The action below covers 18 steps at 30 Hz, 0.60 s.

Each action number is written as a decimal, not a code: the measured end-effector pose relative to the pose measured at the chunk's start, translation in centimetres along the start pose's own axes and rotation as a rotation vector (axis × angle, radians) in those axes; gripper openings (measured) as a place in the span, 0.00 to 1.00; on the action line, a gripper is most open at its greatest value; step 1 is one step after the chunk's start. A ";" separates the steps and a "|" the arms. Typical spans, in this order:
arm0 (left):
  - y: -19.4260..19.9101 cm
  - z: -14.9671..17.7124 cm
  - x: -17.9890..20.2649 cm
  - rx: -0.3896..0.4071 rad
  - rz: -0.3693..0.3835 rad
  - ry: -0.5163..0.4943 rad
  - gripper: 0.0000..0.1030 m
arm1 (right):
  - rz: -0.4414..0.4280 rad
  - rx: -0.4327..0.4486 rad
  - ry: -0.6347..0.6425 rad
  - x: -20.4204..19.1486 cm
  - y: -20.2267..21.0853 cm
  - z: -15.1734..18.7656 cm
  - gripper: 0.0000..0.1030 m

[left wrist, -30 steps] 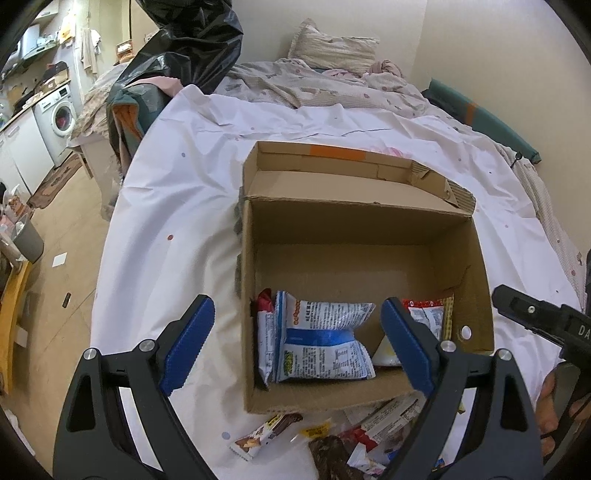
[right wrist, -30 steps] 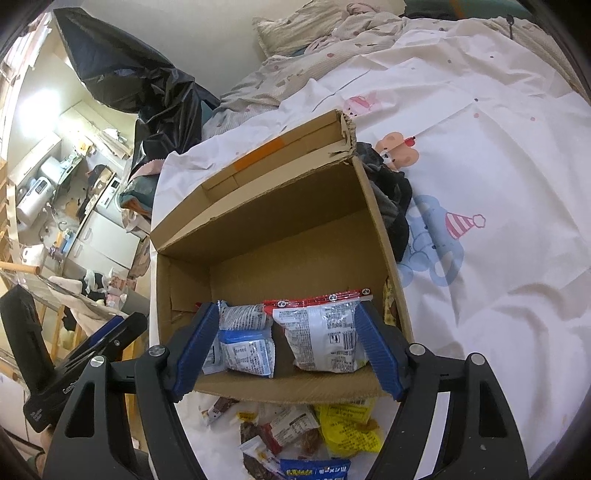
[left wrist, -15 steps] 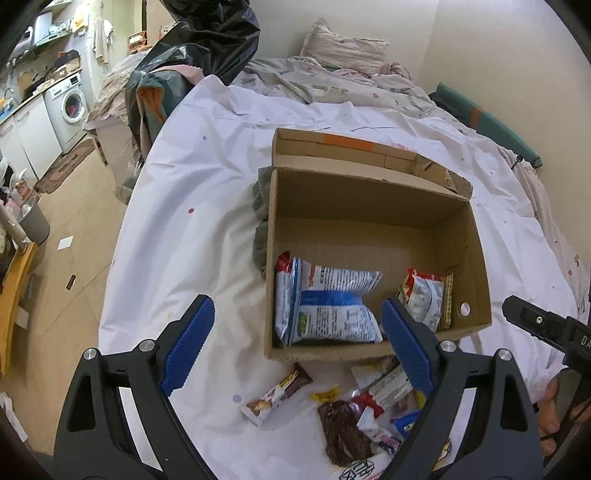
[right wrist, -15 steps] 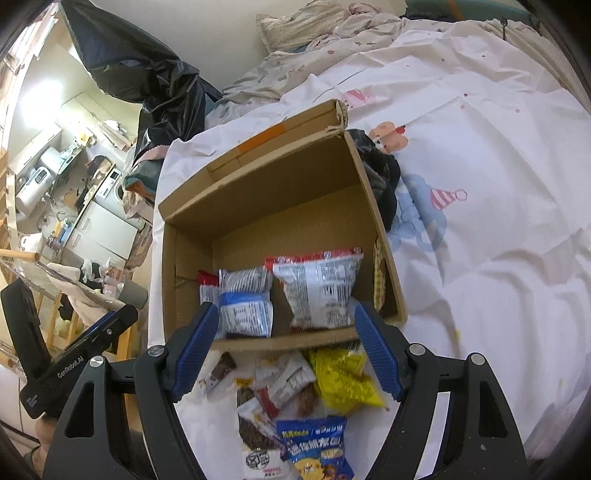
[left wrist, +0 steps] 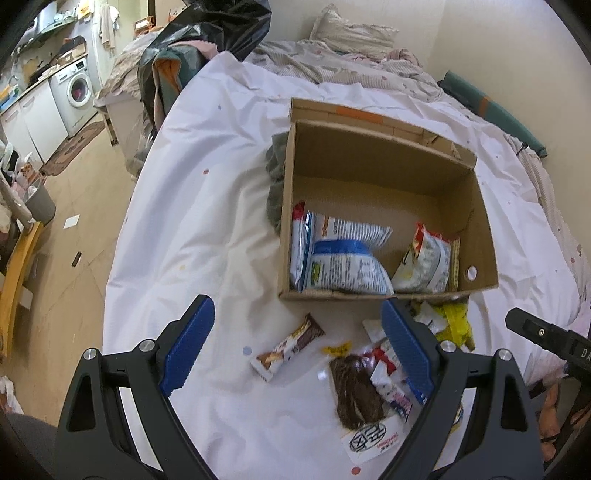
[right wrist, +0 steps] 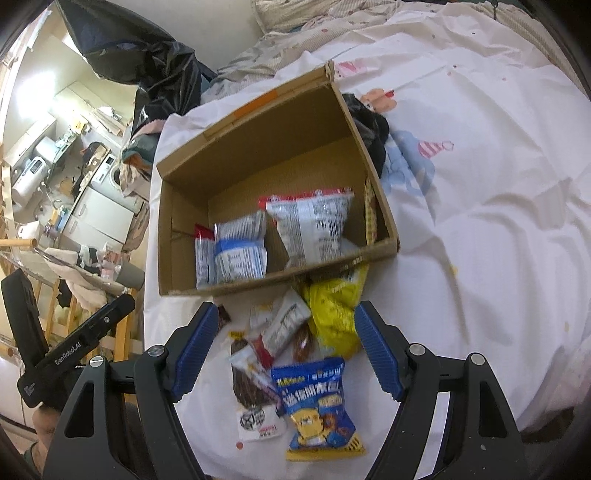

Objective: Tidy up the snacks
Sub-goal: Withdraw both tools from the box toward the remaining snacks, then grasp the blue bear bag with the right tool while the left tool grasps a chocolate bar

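Note:
An open cardboard box [left wrist: 480, 236] [right wrist: 384, 206] sits on the white bed sheet. Inside it stand a blue-and-white packet [left wrist: 343, 258] [right wrist: 240, 247] and a red-topped white packet [left wrist: 428, 258] [right wrist: 310, 225]. Loose snacks lie in front of the box: a brown-and-white bar [left wrist: 288, 347], a dark brown packet [left wrist: 356, 395] [right wrist: 247, 387], a yellow bag [right wrist: 336, 314] and a blue chip bag [right wrist: 317, 402]. My left gripper [left wrist: 295, 350] is open and empty above the bar. My right gripper [right wrist: 284, 350] is open and empty above the pile.
A dark cloth [left wrist: 275, 184] [right wrist: 369, 129] lies by each side of the box. A black rubbish bag [left wrist: 207, 33] stands at the bed's far left corner. The floor drops off to the left [left wrist: 74, 221]. Pillows [left wrist: 351, 33] lie at the far end.
Both grippers have pulled back and up from the box. The box looks smaller and farther, and the loose snacks in front of it have come into view. Both stay open.

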<state>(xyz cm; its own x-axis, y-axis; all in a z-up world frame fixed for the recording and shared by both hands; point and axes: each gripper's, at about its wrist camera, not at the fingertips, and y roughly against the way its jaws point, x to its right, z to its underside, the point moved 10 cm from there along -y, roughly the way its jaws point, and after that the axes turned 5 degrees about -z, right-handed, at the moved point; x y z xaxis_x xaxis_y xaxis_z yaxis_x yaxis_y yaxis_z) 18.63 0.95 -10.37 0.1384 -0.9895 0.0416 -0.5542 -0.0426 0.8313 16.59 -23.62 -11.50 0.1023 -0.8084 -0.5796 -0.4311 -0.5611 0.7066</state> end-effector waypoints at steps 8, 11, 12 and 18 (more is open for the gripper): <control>-1.1 3.0 -0.5 -0.087 -0.024 0.005 0.87 | 0.012 -0.097 -0.004 0.4 -0.9 3.4 0.76; -1.3 3.7 -0.9 -0.109 -0.029 0.024 0.87 | 0.064 -0.118 -0.002 1.2 -1.2 4.3 0.76; -1.3 3.8 -1.0 -0.114 -0.029 0.030 0.87 | 0.069 -0.126 -0.005 1.5 -1.4 4.5 0.76; -1.8 4.1 -1.9 -0.140 -0.040 0.059 0.87 | 0.119 -0.261 -0.009 2.2 -3.9 6.8 0.76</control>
<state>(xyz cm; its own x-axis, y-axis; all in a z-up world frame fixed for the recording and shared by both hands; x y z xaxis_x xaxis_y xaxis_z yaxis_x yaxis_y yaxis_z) 16.04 2.38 -14.22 0.2081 -0.9775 0.0356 -0.4282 -0.0583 0.9018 12.37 -22.01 -18.25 0.0560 -0.8705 -0.4890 -0.1940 -0.4899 0.8499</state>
